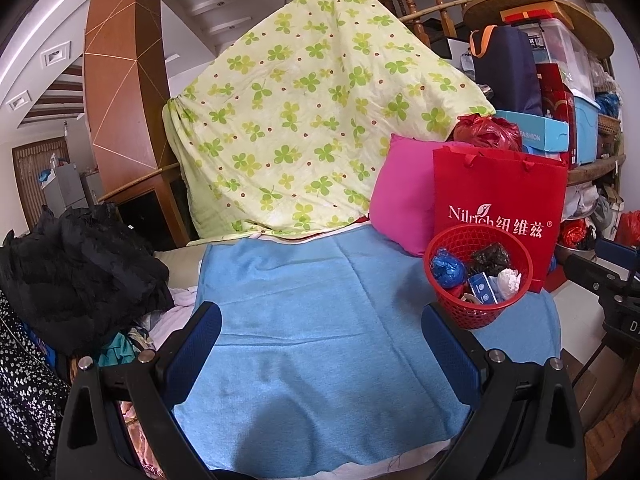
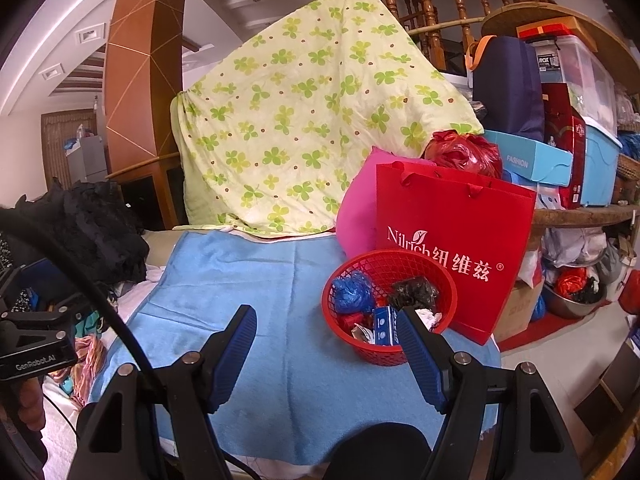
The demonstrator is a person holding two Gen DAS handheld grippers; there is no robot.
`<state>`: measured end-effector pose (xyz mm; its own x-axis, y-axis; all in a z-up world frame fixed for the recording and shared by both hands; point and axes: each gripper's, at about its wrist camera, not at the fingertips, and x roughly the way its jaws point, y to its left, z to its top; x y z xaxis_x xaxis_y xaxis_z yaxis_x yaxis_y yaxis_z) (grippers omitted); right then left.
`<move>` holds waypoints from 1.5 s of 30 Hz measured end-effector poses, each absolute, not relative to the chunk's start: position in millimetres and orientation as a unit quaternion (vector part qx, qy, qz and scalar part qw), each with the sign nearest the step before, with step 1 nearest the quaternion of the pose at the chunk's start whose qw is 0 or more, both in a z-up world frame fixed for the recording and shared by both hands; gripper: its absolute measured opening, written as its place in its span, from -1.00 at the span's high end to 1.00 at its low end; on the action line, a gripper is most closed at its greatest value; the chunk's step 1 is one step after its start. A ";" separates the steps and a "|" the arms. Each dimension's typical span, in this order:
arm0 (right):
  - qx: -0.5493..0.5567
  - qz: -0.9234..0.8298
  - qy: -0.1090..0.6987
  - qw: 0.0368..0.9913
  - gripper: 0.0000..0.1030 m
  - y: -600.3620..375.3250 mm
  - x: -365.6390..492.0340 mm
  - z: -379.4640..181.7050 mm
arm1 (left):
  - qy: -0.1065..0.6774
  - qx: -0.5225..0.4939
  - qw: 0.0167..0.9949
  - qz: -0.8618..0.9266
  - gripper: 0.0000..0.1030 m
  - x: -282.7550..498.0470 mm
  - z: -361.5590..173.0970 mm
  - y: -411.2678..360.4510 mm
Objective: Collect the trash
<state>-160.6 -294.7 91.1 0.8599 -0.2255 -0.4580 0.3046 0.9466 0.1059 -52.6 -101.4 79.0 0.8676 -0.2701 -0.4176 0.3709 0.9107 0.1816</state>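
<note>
A red mesh basket (image 1: 452, 309) (image 2: 340, 338) stands on the blue towel (image 1: 304, 320) (image 2: 248, 280) at its right side. It holds a crumpled blue bag (image 1: 447, 267) (image 2: 352, 290), a black wad (image 1: 490, 257) (image 2: 414, 292), white paper (image 1: 508, 280) (image 2: 430, 317) and a small blue box (image 1: 482, 289) (image 2: 383, 325). My left gripper (image 1: 320, 316) is open and empty above the towel, left of the basket. My right gripper (image 2: 326, 316) is open and empty, its right finger (image 2: 416, 344) in front of the basket's near rim.
A red Nilrich paper bag (image 1: 500, 196) (image 2: 460, 220) and a pink cushion (image 1: 400, 196) (image 2: 356, 216) stand behind the basket. A green clover quilt (image 1: 304, 120) (image 2: 304, 120) hangs behind. Black clothing (image 1: 80, 272) is piled left. Boxes and bins (image 2: 560, 120) are stacked right.
</note>
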 end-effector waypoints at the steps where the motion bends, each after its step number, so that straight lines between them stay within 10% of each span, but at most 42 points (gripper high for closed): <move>1: 0.088 -0.139 0.226 0.960 -0.47 -295.4 -161.3 90.8 | 0.195 0.131 0.957 -0.168 -0.94 -53.4 78.9 -102.3; 45: 0.086 -0.145 0.231 0.958 -0.47 -297.8 -169.0 93.0 | 0.190 0.142 0.956 -0.175 -0.94 -63.9 79.7 -100.6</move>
<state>-169.0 -297.8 93.0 0.8508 -0.2386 -0.4682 0.3184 0.9429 0.0982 -63.9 -100.6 79.7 0.8667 -0.2805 -0.4125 0.3884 0.8984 0.2052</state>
